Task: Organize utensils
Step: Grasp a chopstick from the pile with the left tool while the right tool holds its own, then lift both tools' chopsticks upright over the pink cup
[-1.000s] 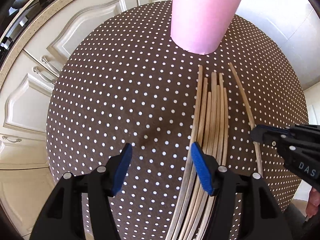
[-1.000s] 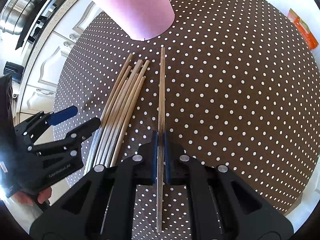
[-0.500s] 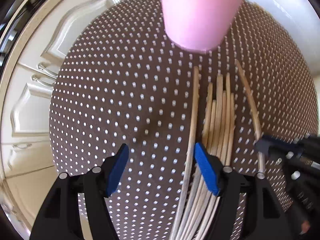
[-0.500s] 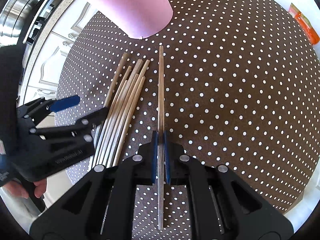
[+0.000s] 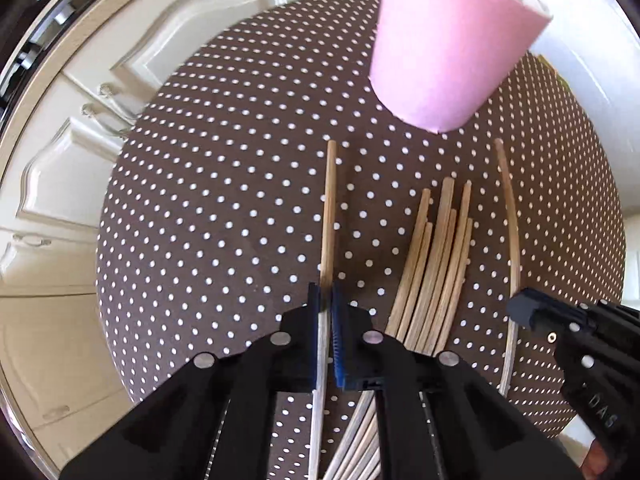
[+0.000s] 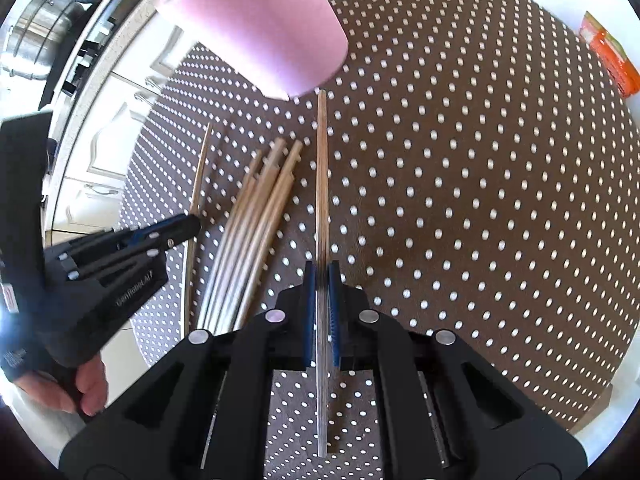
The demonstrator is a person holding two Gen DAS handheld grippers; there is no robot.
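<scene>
The tall pink tapered cup (image 5: 452, 44) is cut off at its rim in both wrist views, so only two wooden stick ends poking from its mouth can be made out, and what else it holds is hidden. The near ends of the loose bundle of pale wooden chopsticks (image 5: 436, 264) disappear beneath the black gripper bodies, so their count is uncertain. A hand (image 6: 86, 384) shows only partly, at the picture's edge.

The chopsticks are slim, round and light tan, paler toward their near ends, lying on the brown round table with white polka dots (image 5: 224, 208). All point roughly toward the cup.

The left gripper (image 5: 326, 312) has its blue pads pressed together on a single chopstick (image 5: 330, 204), which lies well apart from the bundle, on the bundle's left, its far tip short of the cup's base. The right gripper (image 6: 322, 288) pinches another single chopstick (image 6: 322, 168) on the bundle's right, its far tip just beside the cup's base. The bundle lies between the two held sticks, untouched by either gripper.
</scene>
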